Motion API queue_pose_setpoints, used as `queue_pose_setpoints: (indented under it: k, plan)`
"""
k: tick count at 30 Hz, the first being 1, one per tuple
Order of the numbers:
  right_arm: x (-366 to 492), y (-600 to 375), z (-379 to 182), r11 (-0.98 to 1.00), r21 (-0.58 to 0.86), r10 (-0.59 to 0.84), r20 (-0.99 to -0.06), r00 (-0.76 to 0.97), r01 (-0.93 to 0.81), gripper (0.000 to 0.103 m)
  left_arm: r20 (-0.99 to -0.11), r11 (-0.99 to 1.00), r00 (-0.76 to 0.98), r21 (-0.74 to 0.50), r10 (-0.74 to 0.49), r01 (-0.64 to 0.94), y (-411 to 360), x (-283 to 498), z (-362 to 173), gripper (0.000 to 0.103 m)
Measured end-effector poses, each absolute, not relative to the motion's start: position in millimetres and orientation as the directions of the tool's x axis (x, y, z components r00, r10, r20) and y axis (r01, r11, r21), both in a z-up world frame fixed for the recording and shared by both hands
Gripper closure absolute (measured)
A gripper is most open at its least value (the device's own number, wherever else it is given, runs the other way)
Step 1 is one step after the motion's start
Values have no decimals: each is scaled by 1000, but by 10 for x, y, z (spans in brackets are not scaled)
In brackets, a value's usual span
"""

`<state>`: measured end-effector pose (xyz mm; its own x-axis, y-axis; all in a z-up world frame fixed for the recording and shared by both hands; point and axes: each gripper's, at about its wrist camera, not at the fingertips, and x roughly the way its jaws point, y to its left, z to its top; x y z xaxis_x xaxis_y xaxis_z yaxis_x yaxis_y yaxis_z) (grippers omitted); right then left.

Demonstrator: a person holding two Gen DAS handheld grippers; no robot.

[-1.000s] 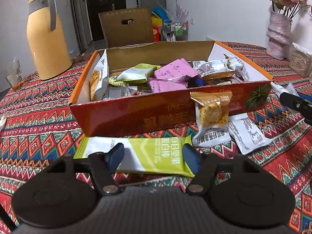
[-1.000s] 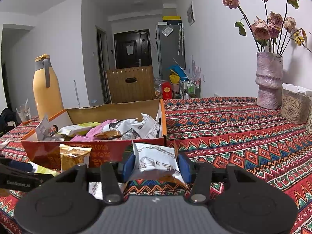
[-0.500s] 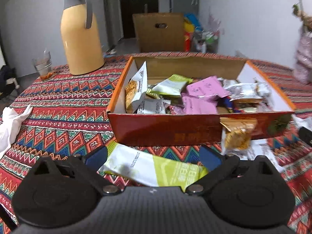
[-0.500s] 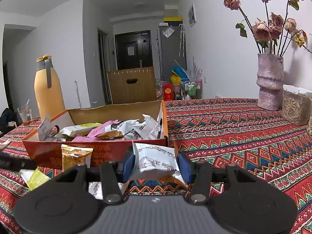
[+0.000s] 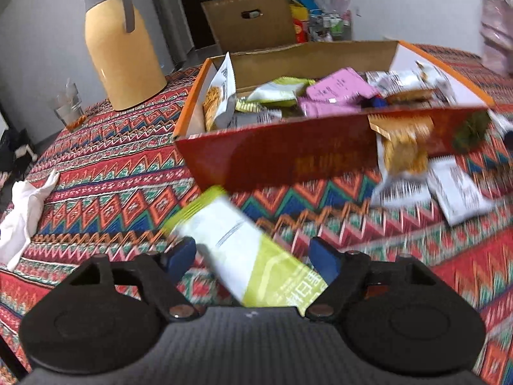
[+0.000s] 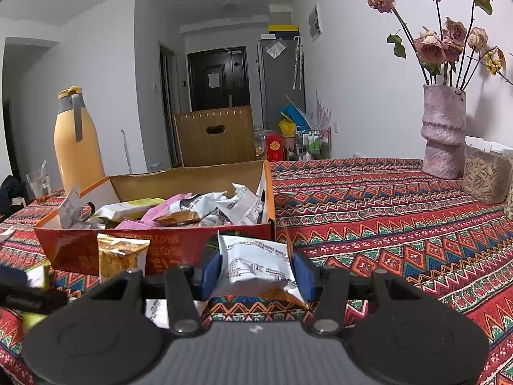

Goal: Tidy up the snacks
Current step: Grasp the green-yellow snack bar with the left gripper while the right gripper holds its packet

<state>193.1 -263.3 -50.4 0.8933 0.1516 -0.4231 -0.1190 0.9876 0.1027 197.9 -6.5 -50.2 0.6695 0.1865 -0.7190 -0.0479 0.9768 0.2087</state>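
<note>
My left tool (image 5: pixel 256 258) is closing its jaws around the green-and-white bar (image 5: pixel 247 250), which lies slanted on the patterned bench (image 5: pixel 105 176) between the blue pads; I can't see them pressing on it, and this view is smeared. My right tool (image 6: pixel 256 271) is clamped on a white snack packet (image 6: pixel 256 264), held up just in front of the orange box (image 6: pixel 160 250). From the left camera I look down into the box (image 5: pixel 288 157) and see pink, green and white packets heaped inside, plus two white packets (image 5: pixel 426 186) flat on the cloth beside it. Only the right camera gives me the pink vase (image 6: pixel 444 131) with roses and the clear jar (image 6: pixel 484 173). Both show the yellow jug (image 5: pixel 120 48).
</note>
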Motion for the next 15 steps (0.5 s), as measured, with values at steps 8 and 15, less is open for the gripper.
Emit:
queue_pose_setpoints:
  k: [8,15]
  plan:
    - [1971,-2602,-549,991,79,131,-440,889,-107,54,-685,980,707,192,178,-61,183,1631,-433,20]
    - [1993,-2566,-575,994,56,113,-447,887,-98,54,-703,986,691,108,169,-131,325,1809,-459,20]
